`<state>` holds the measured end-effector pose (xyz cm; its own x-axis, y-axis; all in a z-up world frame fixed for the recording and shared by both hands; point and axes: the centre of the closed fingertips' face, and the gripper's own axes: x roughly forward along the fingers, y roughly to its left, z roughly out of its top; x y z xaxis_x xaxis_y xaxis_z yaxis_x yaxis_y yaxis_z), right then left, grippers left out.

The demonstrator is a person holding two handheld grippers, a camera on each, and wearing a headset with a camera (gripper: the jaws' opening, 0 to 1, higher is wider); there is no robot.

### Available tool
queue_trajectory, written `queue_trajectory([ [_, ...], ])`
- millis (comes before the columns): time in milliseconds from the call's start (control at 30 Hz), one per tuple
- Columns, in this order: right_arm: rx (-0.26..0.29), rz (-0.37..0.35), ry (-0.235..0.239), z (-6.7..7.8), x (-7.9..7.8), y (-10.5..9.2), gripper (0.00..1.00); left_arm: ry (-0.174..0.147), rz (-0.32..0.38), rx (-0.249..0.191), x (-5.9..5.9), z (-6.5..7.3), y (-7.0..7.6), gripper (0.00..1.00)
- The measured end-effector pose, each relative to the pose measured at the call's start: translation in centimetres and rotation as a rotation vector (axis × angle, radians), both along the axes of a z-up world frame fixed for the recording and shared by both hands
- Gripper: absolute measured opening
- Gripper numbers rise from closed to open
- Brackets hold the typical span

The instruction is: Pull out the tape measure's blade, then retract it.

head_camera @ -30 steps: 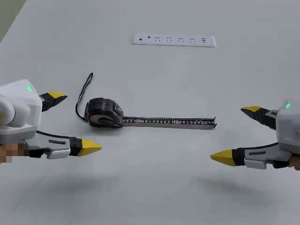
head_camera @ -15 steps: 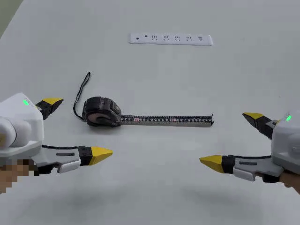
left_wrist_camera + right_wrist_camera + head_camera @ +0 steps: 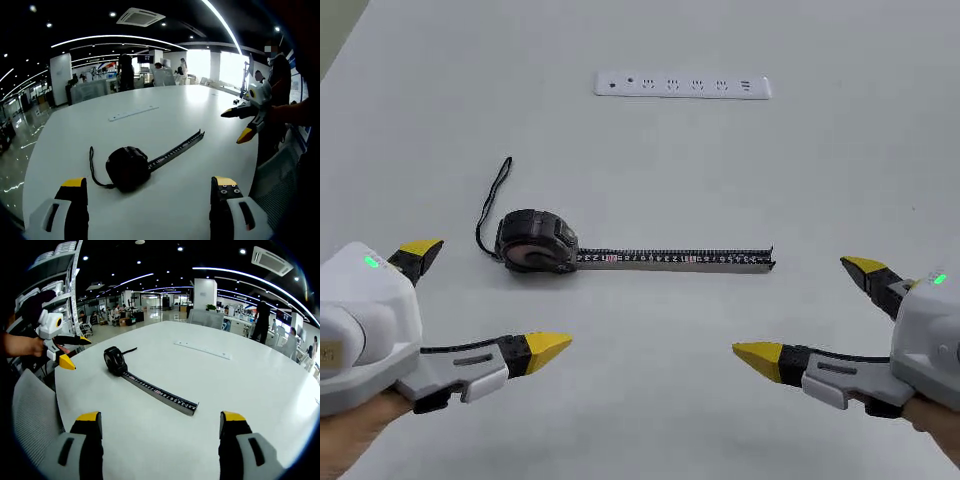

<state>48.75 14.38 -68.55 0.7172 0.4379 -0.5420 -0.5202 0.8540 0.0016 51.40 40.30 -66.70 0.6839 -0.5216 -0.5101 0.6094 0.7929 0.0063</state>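
Observation:
A black tape measure [image 3: 536, 241] lies on the white table [image 3: 650, 150], a wrist strap [image 3: 492, 200] curling off its left side. Its blade [image 3: 675, 259] is pulled out to the right and rests flat, ending in a hook [image 3: 771, 257]. My left gripper [image 3: 485, 300] hovers open at the near left, short of the case [image 3: 128, 167]. At the near right my right gripper [image 3: 810, 312] is open too, nearer than the blade tip [image 3: 192, 407]. Neither holds anything. The right gripper [image 3: 246, 119] appears in the left gripper view, and the left gripper [image 3: 67, 351] in the right gripper view.
A white power strip [image 3: 682, 86] lies flat at the far side of the table, also seen as the strip [image 3: 202, 349] in the right gripper view. People and office furniture stand beyond the table edge [image 3: 150, 75].
Both grippers have drawn back toward me and lower in the head view, away from the tape measure. The tape measure and its extended blade have not moved.

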Motion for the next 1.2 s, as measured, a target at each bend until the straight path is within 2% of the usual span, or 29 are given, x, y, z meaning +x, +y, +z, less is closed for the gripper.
queue_trajectory([
  [100,0.003,-0.023,-0.01,0.3,0.0,0.1,1.0,-0.016,0.045,-0.009,0.1,0.4,0.3,1.0],
  [367,0.011,-0.062,-0.014,0.6,-0.6,0.9,1.0,-0.014,0.053,-0.004,-0.4,0.5,0.0,1.0],
  [667,0.022,-0.094,-0.015,0.9,-1.6,1.8,1.0,-0.017,0.104,-0.013,-0.6,0.8,0.0,1.0],
  [800,0.036,-0.093,-0.014,0.9,-1.9,2.3,1.0,-0.012,0.112,-0.011,-0.8,0.7,-0.1,1.0],
  [1200,0.03,-0.07,-0.011,0.7,-2.0,2.9,1.0,0.005,0.122,-0.008,-1.3,0.3,-0.1,1.0],
])
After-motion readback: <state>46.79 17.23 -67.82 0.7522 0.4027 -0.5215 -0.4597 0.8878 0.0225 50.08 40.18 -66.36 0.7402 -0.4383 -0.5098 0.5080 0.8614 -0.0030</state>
